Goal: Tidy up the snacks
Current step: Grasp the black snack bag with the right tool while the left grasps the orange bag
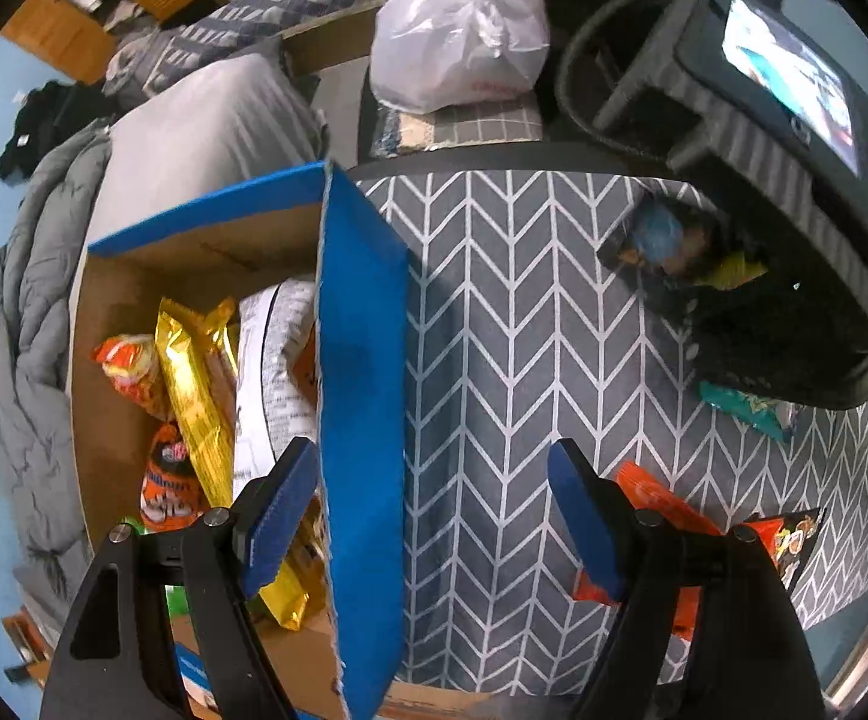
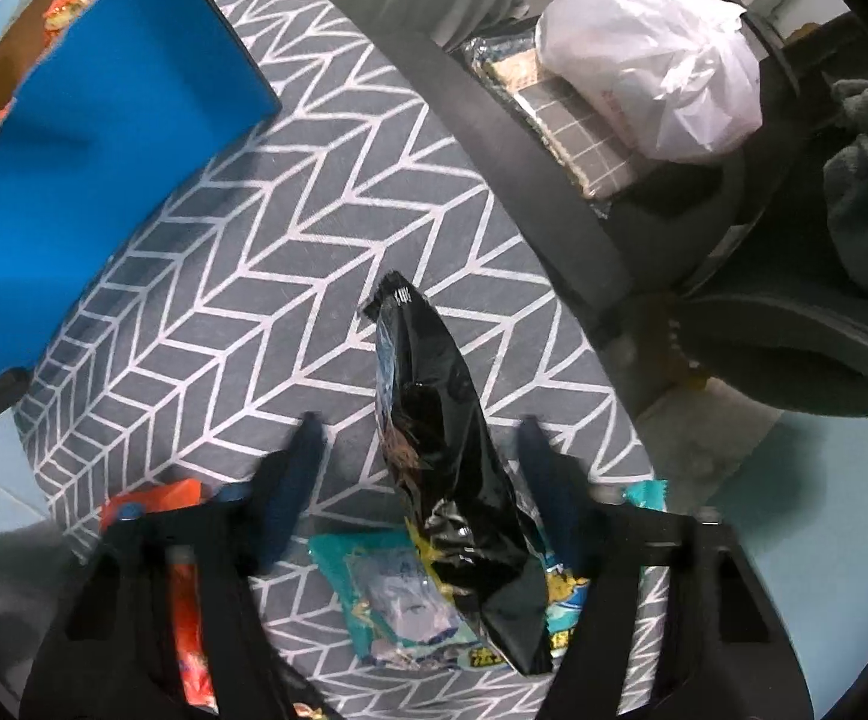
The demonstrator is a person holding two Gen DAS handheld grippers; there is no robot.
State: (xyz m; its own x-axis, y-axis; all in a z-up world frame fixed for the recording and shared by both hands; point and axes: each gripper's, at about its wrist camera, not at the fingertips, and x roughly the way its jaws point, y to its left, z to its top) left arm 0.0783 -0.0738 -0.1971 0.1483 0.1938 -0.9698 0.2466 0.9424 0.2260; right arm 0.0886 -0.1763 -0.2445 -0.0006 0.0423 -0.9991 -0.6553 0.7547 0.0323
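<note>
A cardboard box with blue outer walls [image 1: 362,360] stands on the herringbone tablecloth [image 1: 523,330]. It holds a gold packet [image 1: 194,384], orange packets [image 1: 128,366] and a white bag [image 1: 278,360]. My left gripper [image 1: 434,510] is open and straddles the box's near wall without touching it. My right gripper [image 2: 422,468] points down over a black snack bag [image 2: 434,420] standing between its fingers. A gap shows beside the left finger [image 2: 302,480], so the pads do not press. A teal packet [image 2: 398,594] and an orange packet [image 2: 188,600] lie beneath.
More loose packets lie on the cloth: orange [image 1: 661,504], teal [image 1: 745,408] and a dark one [image 1: 793,540]. A white plastic bag [image 1: 457,36] sits on a chair beyond the table. A lit screen [image 1: 793,72] is at upper right, a grey duvet [image 1: 32,300] at left.
</note>
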